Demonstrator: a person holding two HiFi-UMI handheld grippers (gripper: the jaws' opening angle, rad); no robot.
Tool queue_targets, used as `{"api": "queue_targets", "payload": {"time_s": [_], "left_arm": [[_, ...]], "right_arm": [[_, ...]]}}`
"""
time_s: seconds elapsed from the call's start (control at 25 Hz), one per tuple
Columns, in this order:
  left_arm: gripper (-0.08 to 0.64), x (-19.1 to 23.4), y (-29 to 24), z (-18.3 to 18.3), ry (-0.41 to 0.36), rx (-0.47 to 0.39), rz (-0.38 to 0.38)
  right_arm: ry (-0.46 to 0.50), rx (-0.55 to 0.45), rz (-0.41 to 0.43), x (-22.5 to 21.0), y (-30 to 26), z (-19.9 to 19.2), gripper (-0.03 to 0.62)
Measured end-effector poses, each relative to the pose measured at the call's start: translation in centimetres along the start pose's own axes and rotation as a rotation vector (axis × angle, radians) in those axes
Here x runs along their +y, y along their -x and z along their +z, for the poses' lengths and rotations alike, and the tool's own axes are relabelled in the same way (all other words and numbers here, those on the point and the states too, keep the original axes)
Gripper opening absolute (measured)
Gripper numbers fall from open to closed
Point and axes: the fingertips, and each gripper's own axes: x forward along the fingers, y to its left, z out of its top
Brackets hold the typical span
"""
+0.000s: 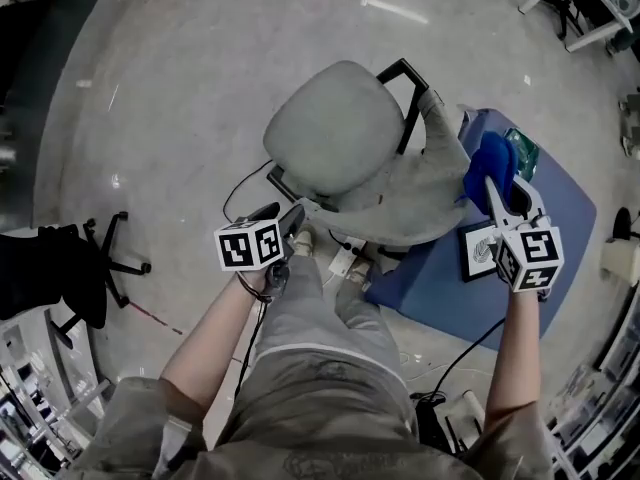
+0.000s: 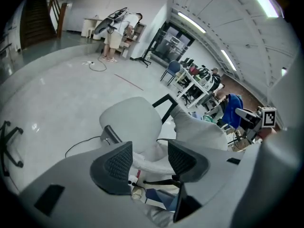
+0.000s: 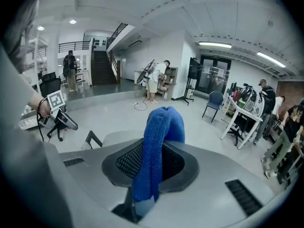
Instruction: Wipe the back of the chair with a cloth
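A grey office chair stands below me, its seat (image 1: pixel 335 133) on the far side and its padded back (image 1: pixel 420 193) nearer, to the right. My right gripper (image 1: pixel 497 183) is shut on a blue cloth (image 1: pixel 492 160) and hovers at the right edge of the chair back. In the right gripper view the cloth (image 3: pixel 161 127) hangs clamped between the jaws. My left gripper (image 1: pixel 288 218) is open and holds nothing, just left of the chair's base. The left gripper view has the seat (image 2: pixel 130 118) and back (image 2: pixel 202 132) beyond the spread jaws.
A blue mat (image 1: pixel 570 208) lies on the floor under the chair's right side. A black cable (image 1: pixel 240 193) loops left of the chair, with a power strip (image 1: pixel 345 260) beneath it. A black chair (image 1: pixel 60 273) stands at the left. White desks (image 1: pixel 590 8) are far right.
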Motion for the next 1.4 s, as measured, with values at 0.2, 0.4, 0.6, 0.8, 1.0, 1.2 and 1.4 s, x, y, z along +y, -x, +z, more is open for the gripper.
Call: {"api": "queue_targets", "payload": {"time_s": [0.2,0.4,0.6,0.8,1.0,1.2,1.4], "left_arm": [[0.253,1.9,-2.6,-2.3,0.094,0.021,0.045],[0.255,3.4,-4.6,-4.2,0.226,0.029,0.055],[0.255,4.1,-6.6,-4.9,0.284,0.031,0.042],[0.253,4.3,-8.3,-4.7,0.298,0.04,0.029],[0.25,4.9,-9.3,-5.0,0.327,0.06,0.033],[0.242,5.8,-10.1,-5.4,0.329,0.103,0.044],[0.241,5.6,-10.5,-5.6,0.336,0.112,0.031]], "right_arm": [[0.095,0.05,0.047,-1.3,-2.5,-0.8,0.091],[0.217,0.111,0.091,-1.6,-5.3,-1.4,0.091],[0.373,0.242,0.113,-1.5,-8.2,-2.8,0.091],[0.481,0.399,0.137,-0.7,-9.4,-6.5,0.091],[0.555,0.494,0.199,1.6,-9.3,-8.2,0.089],[0.658,0.625,0.369,6.4,-8.7,-9.4,0.089],[0.766,0.778,0.661,13.7,-6.9,-13.5,0.087]]}}
